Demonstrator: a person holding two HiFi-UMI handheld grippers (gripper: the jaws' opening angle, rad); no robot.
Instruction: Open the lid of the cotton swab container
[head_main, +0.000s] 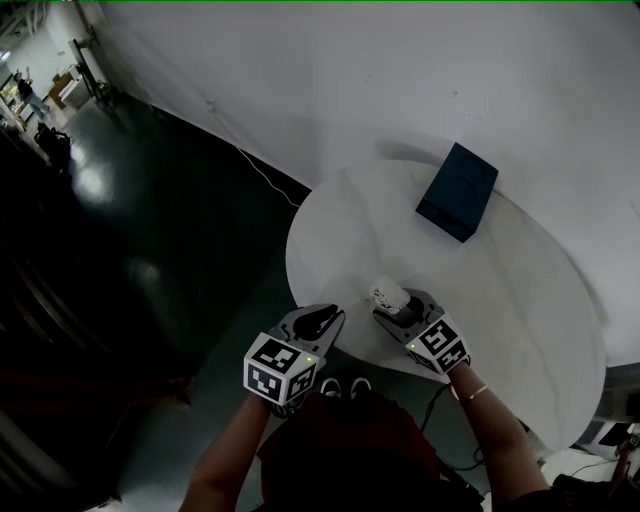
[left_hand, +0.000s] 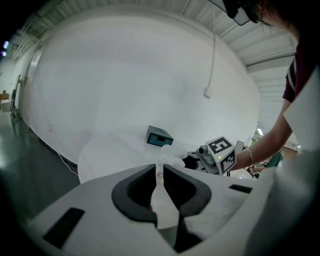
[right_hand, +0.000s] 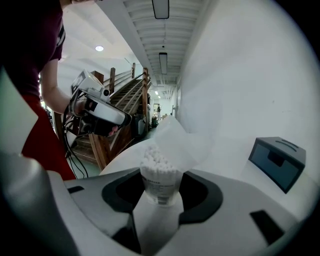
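Note:
The cotton swab container is a small clear tub packed with white swabs. It stands near the front left of the round white table. Its translucent lid is tipped up and back, so the swab tips are bare. My right gripper is shut on the tub's sides, with the pads against its wall in the right gripper view. My left gripper hangs to the left of the tub, apart from it. Its jaws are nearly together with only a thin slit and nothing between them.
A dark blue box lies on the far part of the table, well behind the container. The table's front edge runs just under both grippers, with dark floor to the left. A white wall curves behind the table.

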